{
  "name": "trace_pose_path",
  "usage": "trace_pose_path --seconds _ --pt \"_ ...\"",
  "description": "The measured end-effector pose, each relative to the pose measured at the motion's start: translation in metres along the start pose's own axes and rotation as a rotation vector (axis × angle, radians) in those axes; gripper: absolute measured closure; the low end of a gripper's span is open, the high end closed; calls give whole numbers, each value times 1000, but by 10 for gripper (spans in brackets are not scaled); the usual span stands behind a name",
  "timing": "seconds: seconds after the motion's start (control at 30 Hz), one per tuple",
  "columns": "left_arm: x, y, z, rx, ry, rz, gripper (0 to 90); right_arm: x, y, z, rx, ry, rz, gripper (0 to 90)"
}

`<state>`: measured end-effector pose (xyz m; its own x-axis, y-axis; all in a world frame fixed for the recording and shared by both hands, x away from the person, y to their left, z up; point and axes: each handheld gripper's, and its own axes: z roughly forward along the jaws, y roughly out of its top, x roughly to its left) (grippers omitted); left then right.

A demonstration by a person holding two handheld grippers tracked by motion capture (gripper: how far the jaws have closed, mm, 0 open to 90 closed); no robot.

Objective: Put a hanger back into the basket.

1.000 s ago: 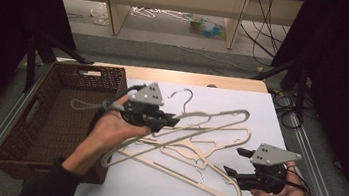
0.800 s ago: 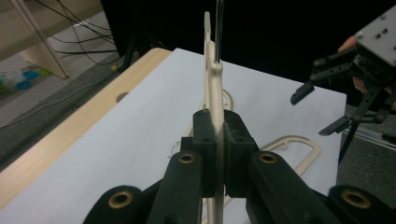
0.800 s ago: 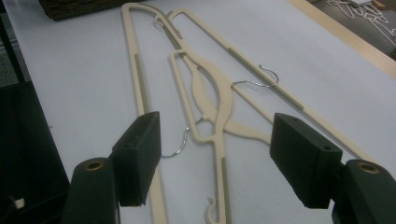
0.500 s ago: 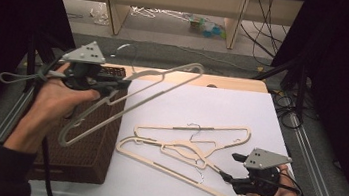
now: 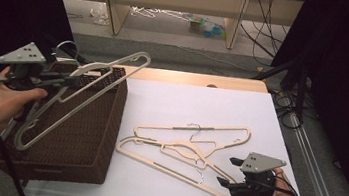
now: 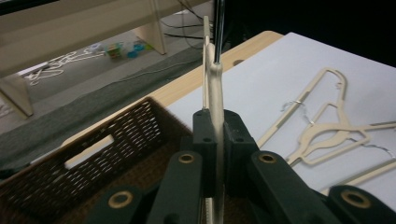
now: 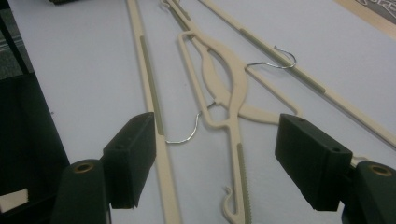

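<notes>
The left gripper (image 5: 66, 80) is held up high at the left, its jaws squeezed tight. The right gripper (image 5: 228, 171) sits low at the right, jaws wide apart.

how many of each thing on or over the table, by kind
cream plastic hangers with metal hooks: 3 (one held over the basket, two lying on the white sheet)
brown woven wicker basket: 1
hand-held black tools: 2 (left, right)
total: 6

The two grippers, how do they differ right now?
The left gripper is raised above the wicker basket, shut on a cream hanger; the right gripper sits low over the white table, open, holding nothing, by two hangers. Both are hand-held, with black fingers.
</notes>
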<state>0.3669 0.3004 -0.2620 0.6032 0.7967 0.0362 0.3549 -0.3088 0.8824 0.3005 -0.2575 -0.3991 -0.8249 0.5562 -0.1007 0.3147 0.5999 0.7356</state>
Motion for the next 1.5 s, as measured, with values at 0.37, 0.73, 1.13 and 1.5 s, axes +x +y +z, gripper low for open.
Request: trace_pose_path --seconds 0.37,0.73,1.13,1.5 --pt "36 -39 -14 -3 65 -53 854 1 -2 3 12 13 3 298" --pt "45 -51 -8 14 54 -62 854 -1 -4 2 17 12 9 298" --pt "50 -76 0 52 43 -92 854 -1 -4 3 19 13 8 298" --pt "52 -94 33 142 39 -116 851 -1 -6 4 25 17 9 298"
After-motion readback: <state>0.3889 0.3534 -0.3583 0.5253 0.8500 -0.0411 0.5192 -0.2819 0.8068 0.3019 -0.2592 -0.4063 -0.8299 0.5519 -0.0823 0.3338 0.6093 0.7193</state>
